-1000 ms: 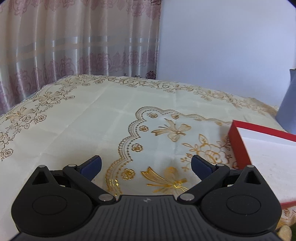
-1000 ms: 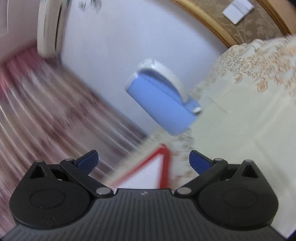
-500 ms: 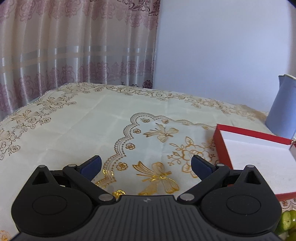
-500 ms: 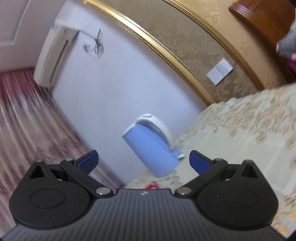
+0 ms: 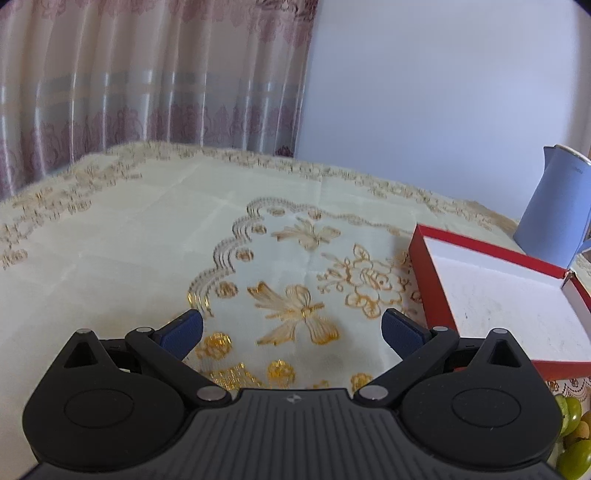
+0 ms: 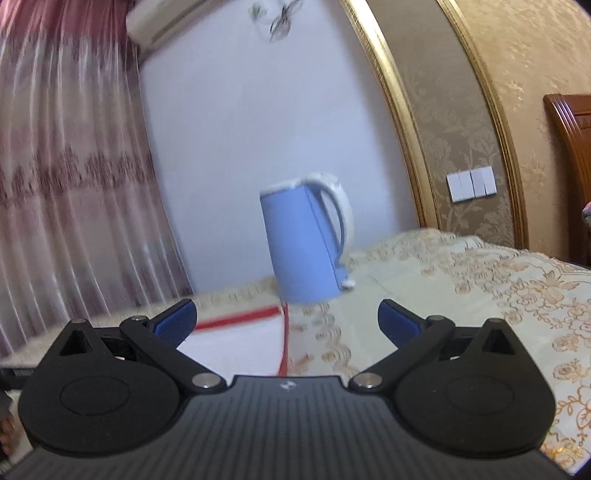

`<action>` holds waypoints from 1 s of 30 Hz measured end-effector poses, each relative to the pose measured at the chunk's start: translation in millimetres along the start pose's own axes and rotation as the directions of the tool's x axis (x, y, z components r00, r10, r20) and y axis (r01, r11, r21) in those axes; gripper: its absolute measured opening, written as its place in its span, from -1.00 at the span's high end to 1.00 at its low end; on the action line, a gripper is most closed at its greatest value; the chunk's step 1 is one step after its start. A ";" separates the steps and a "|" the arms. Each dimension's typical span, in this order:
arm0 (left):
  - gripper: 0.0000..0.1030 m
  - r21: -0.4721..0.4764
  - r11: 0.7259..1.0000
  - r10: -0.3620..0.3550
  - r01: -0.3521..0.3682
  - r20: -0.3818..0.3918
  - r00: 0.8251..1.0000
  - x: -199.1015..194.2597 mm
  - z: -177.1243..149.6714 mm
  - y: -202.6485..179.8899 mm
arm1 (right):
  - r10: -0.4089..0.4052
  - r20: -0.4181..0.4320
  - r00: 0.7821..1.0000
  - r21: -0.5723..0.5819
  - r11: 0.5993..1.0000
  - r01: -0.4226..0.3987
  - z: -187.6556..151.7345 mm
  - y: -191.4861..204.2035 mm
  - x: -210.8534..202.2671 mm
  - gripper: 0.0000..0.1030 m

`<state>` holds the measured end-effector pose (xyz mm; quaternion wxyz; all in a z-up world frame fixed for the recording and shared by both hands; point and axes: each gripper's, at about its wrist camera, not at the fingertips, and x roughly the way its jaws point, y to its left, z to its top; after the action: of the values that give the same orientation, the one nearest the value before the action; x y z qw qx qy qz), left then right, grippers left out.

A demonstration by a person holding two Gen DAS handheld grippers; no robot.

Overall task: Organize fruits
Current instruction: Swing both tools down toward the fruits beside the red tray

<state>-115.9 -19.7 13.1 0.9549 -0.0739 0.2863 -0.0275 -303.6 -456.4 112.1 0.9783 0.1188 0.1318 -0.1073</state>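
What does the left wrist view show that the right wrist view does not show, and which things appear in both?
Only the left wrist view shows the green fruits at its lower right edge, the whole white inside of the red box, and the left gripper with its jaws open.

Only the right wrist view shows the air conditioner, the wall switches, a wooden headboard and the right gripper, jaws open.

Both show the blue kettle, the red box, the gold-patterned tablecloth and the curtain.

A blue kettle (image 6: 306, 243) stands before a curtain (image 5: 147, 81).
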 end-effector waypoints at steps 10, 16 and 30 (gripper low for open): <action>-1.00 0.015 1.000 -0.021 0.022 -0.055 0.998 7.9 -4.1 -2.7 | -0.011 -0.097 0.995 0.013 1.000 0.012 -15.1 24.4 11.9 -1.00; -1.00 0.008 1.000 -0.006 0.007 -0.066 0.998 11.2 -3.5 -2.5 | -0.038 -0.172 0.984 0.008 0.999 0.040 -18.7 40.1 20.1 -1.00; -1.00 0.017 1.000 0.014 -0.012 -0.067 0.998 12.7 -3.1 -3.7 | 0.059 -0.190 0.980 -0.072 0.995 -0.074 -32.2 68.0 18.5 -1.00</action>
<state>-107.0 -24.9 4.3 0.9454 -0.0630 0.3186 -0.0262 -277.3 -386.7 90.5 0.9684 0.0940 0.2237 -0.0576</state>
